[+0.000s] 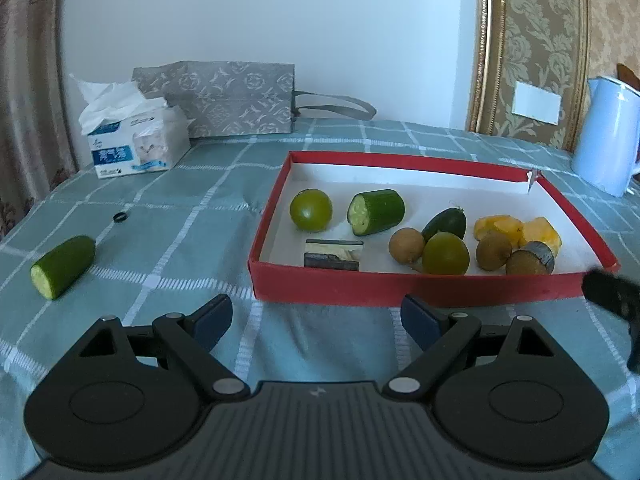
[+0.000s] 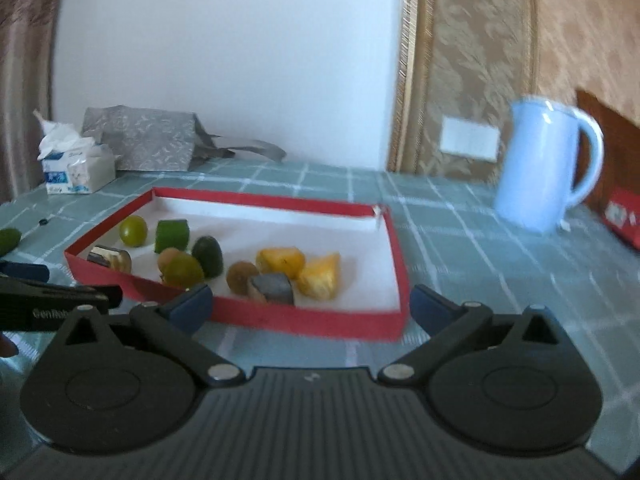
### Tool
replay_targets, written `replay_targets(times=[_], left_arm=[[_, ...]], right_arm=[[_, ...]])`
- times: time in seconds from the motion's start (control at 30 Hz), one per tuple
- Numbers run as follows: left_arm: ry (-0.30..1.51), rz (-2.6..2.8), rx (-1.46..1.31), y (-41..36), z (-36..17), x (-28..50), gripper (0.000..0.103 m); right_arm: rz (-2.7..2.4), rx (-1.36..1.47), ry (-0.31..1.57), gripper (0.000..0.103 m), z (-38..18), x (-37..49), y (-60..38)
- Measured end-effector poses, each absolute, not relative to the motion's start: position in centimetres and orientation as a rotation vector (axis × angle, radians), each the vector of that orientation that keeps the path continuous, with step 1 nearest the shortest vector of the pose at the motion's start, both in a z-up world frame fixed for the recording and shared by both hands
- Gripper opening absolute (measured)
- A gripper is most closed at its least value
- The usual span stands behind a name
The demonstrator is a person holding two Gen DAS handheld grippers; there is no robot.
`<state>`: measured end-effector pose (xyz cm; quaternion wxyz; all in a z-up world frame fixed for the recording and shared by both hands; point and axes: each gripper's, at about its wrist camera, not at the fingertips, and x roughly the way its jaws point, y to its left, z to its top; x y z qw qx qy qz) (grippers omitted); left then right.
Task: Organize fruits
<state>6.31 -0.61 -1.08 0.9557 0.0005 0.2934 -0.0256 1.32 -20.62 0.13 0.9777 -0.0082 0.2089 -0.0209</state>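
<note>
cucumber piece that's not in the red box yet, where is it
In the left wrist view the loose cucumber piece lies on the checked tablecloth, left of the red box, in front of the tissue pack, near a small black ring.

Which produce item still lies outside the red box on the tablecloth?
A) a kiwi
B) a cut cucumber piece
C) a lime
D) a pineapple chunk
B: a cut cucumber piece lies on the tablecloth, left of the red box; both grippers are open and empty.
</note>
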Motion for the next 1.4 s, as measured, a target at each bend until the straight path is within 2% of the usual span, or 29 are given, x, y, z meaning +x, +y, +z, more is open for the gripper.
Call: replay_targets(times=[0.33, 0.63, 0.77, 1.4], left_arm=[[0.580, -0.018, -0.059, -1.3, -0.2, 3.6, 0.092], [0.533, -0.040, 0.005, -3.6, 1.0, 0.7, 0.092], [0.520, -0.067, 0.015, -4.4, 1.5, -0.1, 0.097], [0.481, -0.090, 0.097, -6.4, 2.3, -1.7, 0.097]], right_arm=[[-0.145, 0.054, 0.501, 0.103, -1.2, 1.1, -22.3], [-0.168, 0.092, 0.512, 0.103, -1.2, 0.4, -22.4], [-0.163, 0.099, 0.518, 0.103, -1.2, 0.2, -22.4], [-0.175, 0.115, 0.532, 0.103, -1.2, 0.2, -22.4]])
